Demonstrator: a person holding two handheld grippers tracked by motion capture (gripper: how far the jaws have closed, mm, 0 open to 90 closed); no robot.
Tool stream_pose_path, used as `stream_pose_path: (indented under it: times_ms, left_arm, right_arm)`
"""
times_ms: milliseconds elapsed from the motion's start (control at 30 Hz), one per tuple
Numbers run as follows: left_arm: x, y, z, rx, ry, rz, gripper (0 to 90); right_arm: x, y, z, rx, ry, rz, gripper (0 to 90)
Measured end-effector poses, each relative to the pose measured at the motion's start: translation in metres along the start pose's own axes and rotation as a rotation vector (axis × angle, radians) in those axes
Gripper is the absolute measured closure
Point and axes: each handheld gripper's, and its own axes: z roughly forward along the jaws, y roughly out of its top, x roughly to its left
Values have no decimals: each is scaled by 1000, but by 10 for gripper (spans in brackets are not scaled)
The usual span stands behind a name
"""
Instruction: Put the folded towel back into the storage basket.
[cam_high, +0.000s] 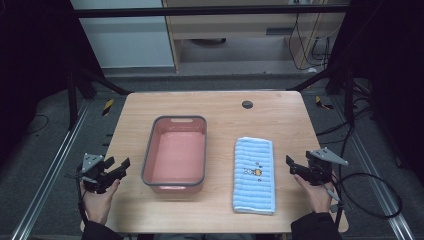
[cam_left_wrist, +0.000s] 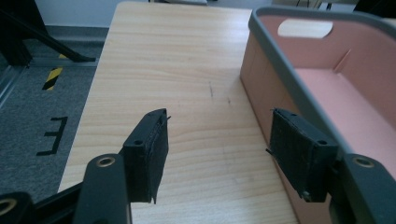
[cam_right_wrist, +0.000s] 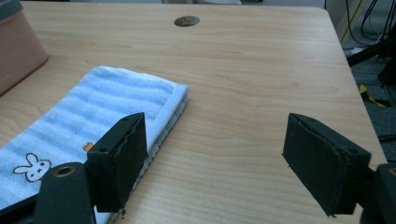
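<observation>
Both wide open, empty: left hand-held gripper (cam_high: 119, 168) lower left by pink bin (cam_high: 176, 152); right hand-held gripper (cam_high: 292, 166) lower right beside folded towel (cam_high: 254, 175).

Dim surroundings, evenly lit tabletop, high view soft.

Table (cam_high: 270, 112): pale wood-grain, smooth, matt. Tub (cam_high: 148, 161): pink plastic, grey rim, smooth. Towel (cam_high: 254, 175): blue-striped terry cloth, ribbed. Fingers (cam_right_wrist: 122, 158): black, ridged pads.
</observation>
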Motion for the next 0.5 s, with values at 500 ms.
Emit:
stream_pose_path:
  times_ms: [500]
  left_arm:
    - [-27, 15, -19, -66, -71, 36, 352]
  right_arm:
    - [13, 9, 1, 36, 64, -35, 237]
